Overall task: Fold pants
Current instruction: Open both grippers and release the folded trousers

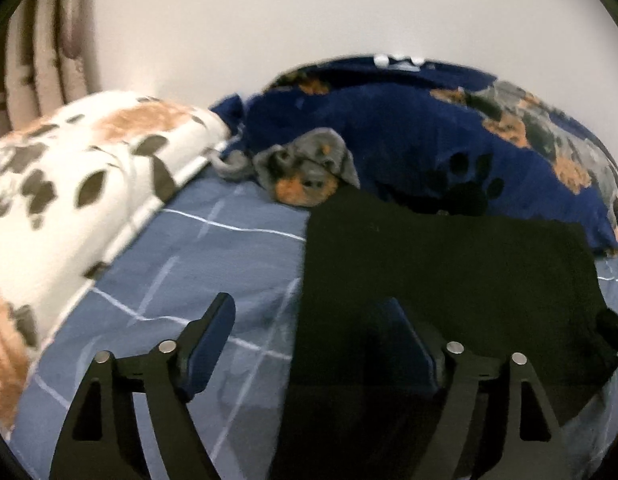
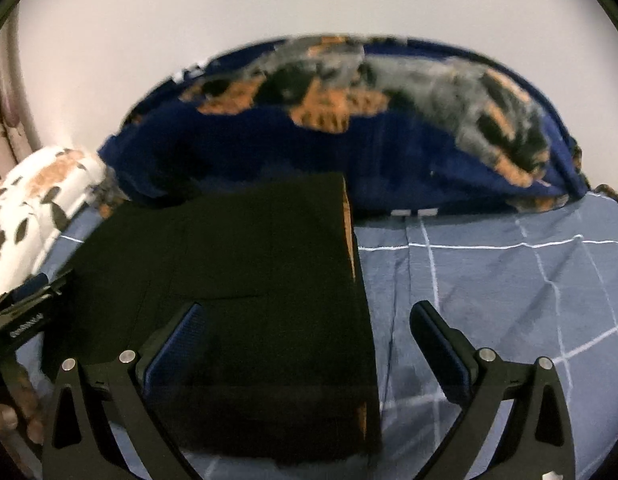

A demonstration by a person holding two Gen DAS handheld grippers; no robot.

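My left gripper [image 1: 309,344] and right gripper [image 2: 309,344], both spread wide and empty, hover over the black pants [image 2: 249,280] folded flat on the checked bedsheet [image 2: 489,280]; next, probably one more fold or a smoothing.

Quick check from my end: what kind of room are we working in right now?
Most likely a bedroom: the black pants lie on a bed with a blue checked sheet, a dog-print pillow behind them, and a curtain beside the wall.

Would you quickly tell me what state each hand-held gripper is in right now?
Left hand-held gripper: open, holding nothing, above the black pants.
Right hand-held gripper: open, holding nothing; the folded pants lie below it, ungripped.
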